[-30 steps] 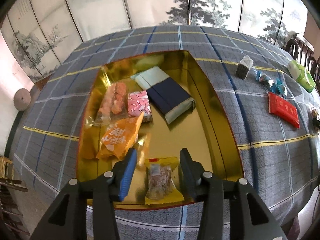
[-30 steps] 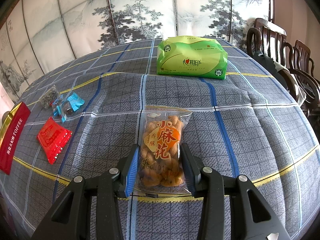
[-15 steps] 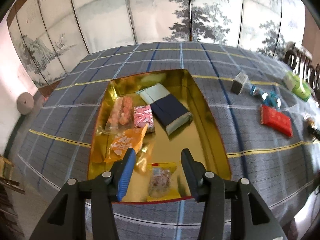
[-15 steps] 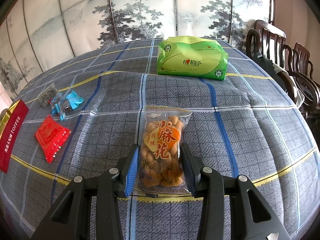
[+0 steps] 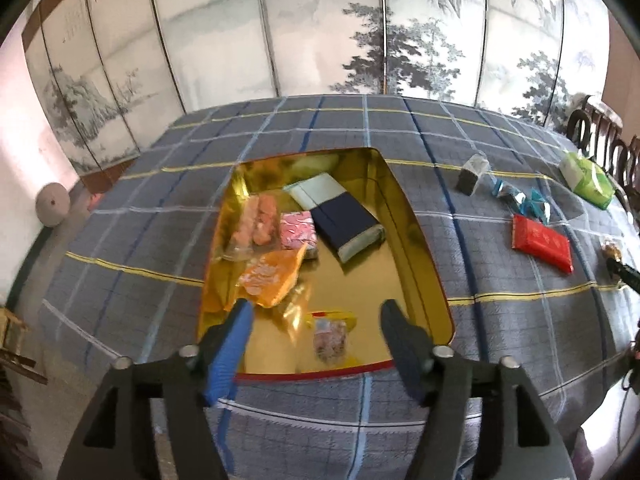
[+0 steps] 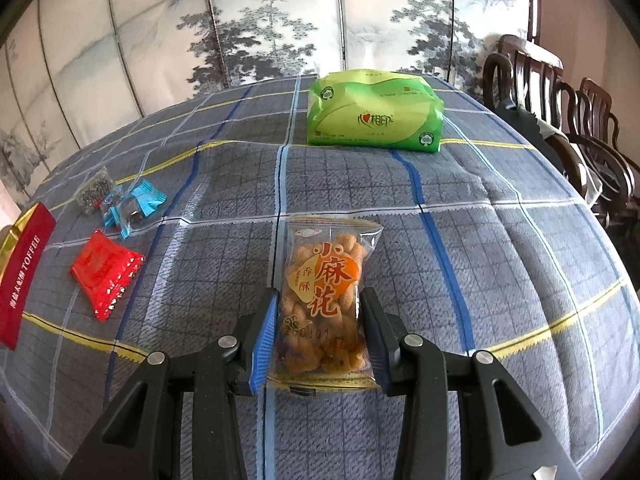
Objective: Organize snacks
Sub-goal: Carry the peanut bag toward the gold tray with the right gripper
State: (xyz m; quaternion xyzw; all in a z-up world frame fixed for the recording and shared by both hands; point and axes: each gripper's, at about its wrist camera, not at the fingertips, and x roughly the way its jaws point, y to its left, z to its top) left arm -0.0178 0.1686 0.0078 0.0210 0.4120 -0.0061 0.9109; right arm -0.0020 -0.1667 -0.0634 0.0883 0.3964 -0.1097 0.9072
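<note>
A gold tin [image 5: 416, 248] sits on the plaid tablecloth. It holds a yellow snack packet [image 5: 330, 338], an orange packet [image 5: 272, 278], a pink packet [image 5: 297, 230], a clear bag of pink sweets [image 5: 256, 220] and a dark blue box [image 5: 346, 224]. My left gripper [image 5: 316, 320] is open and empty, raised above the tin's near edge. My right gripper [image 6: 318, 312] is shut on a clear bag of fried twists [image 6: 324, 296] that lies on the cloth.
A red packet [image 6: 105, 274], blue-wrapped candies [image 6: 134, 206], a small dark packet [image 6: 94, 190] and a green tissue pack [image 6: 374, 118] lie on the table. The tin's red wall [image 6: 24, 272] is at the far left. Wooden chairs [image 6: 560, 120] stand to the right.
My left gripper has lifted and drawn back from the yellow packet, which stays in the tin, and its jaws have opened wider. The right gripper has not moved.
</note>
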